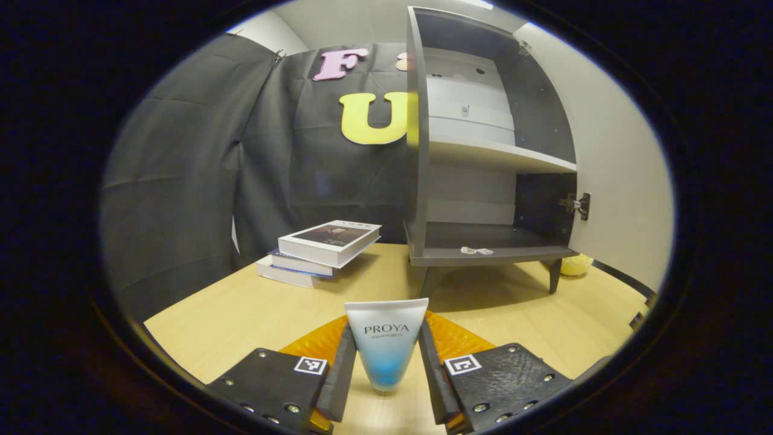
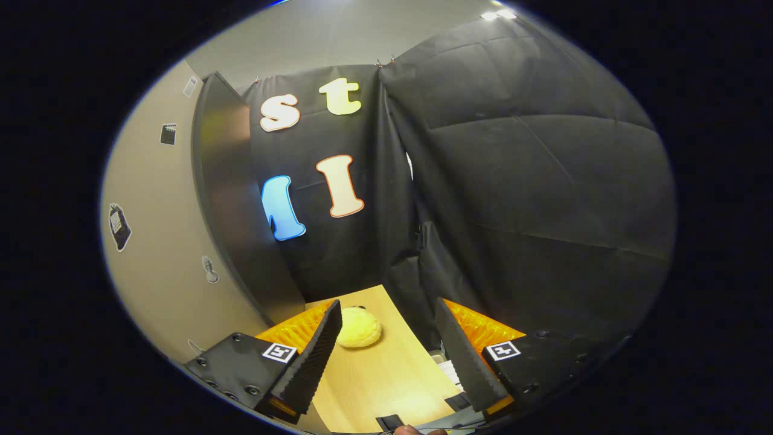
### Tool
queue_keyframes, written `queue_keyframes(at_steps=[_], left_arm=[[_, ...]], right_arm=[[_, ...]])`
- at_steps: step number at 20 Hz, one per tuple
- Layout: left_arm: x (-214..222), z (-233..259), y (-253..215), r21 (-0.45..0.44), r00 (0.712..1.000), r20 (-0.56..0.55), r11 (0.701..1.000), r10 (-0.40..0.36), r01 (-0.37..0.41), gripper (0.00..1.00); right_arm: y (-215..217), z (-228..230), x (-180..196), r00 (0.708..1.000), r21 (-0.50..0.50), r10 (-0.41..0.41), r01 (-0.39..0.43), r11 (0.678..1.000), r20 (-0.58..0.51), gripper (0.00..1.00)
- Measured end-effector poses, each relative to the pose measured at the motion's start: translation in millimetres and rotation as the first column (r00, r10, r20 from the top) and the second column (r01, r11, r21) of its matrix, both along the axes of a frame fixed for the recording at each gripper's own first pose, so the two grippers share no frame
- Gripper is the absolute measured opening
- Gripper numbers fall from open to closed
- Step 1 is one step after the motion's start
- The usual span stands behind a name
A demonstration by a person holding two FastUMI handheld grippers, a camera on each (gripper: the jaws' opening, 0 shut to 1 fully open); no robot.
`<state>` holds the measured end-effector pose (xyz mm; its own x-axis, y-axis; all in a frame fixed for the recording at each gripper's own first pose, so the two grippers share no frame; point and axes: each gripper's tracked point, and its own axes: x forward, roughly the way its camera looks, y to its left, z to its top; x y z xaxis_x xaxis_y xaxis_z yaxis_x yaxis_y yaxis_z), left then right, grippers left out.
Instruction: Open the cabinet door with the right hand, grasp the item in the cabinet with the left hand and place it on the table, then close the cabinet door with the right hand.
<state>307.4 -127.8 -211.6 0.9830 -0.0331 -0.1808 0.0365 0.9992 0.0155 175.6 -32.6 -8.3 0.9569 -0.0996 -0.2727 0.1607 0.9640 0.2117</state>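
The tube (image 1: 386, 344) stands cap-down between my left gripper (image 1: 386, 377) fingers, which flank it closely over the table (image 1: 241, 314); I can't tell whether they press. My right gripper (image 2: 386, 356) gapes empty. The cabinet (image 1: 483, 199) stands open, so closing its door (image 2: 223, 205) remains.

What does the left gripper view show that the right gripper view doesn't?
Left gripper view: the left gripper with a tube standing between its fingers, the open cabinet with its shelves, and a stack of books.

Right gripper view: the open right gripper and the outside face of the cabinet door.

Both: the wooden table and a yellow soft thing on it, by the cabinet's leg.
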Motion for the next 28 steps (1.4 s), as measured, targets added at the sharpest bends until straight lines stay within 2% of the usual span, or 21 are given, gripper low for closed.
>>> queue_keyframes(at_steps=[3,7,9,10,11,12,15,18,25,28], left_arm=[[-2.5,-6.5,-1.6,-0.007,1.000,-0.015,1.000,0.001,-0.001,0.56],[-8.9,-13.1,-1.4,0.001,0.999,-0.043,1.000,-0.009,0.009,0.58],[-11.8,-15.3,-3.1,-0.005,0.999,-0.053,1.000,-0.009,0.009,0.55],[-13.2,-13.8,-2.7,-0.001,0.999,-0.049,1.000,-0.005,0.005,0.60],[-12.6,-13.2,-2.5,0.004,0.999,-0.045,1.000,-0.004,0.005,0.55],[-11.3,-13.7,-1.6,0.006,0.999,-0.044,1.000,-0.007,0.007,0.55],[-10.9,-7.9,0.2,0.008,1.000,-0.031,1.000,0.003,-0.003,0.65],[-8.6,3.8,-1.3,0.005,1.000,-0.001,1.000,-0.007,0.007,0.93],[-10.0,54.4,-2.3,0.033,0.994,0.094,0.998,-0.050,0.047,0.93],[-16.3,81.1,1.0,0.062,0.989,0.128,0.996,-0.070,0.062,0.94]], right_arm=[[3.1,-6.5,1.2,1.000,0.036,-0.014,0.015,0.999,-0.012,0.98],[11.4,-17.6,1.3,0.999,0.004,0.006,-0.006,1.000,-0.049,0.98],[18.0,-18.3,3.7,0.998,-0.010,0.026,-0.027,1.000,-0.059,0.98],[21.6,-19.7,4.1,0.997,-0.015,0.036,-0.037,0.999,-0.065,0.98],[24.5,-19.4,5.1,0.997,-0.025,0.048,-0.050,0.998,-0.063,0.98],[26.4,-19.7,5.5,0.996,-0.038,0.054,-0.057,0.998,-0.064,0.98],[25.1,-17.2,5.0,0.997,-0.031,0.050,-0.051,0.998,-0.053,0.98],[22.3,-19.0,3.5,0.999,-0.006,0.035,-0.035,0.999,-0.040,0.98],[19.4,-34.7,-22.8,0.999,-0.062,0.010,-0.012,0.998,-0.042,0.98],[27.8,-32.4,-44.1,1.000,-0.150,0.020,-0.022,0.988,-0.019,0.98]])
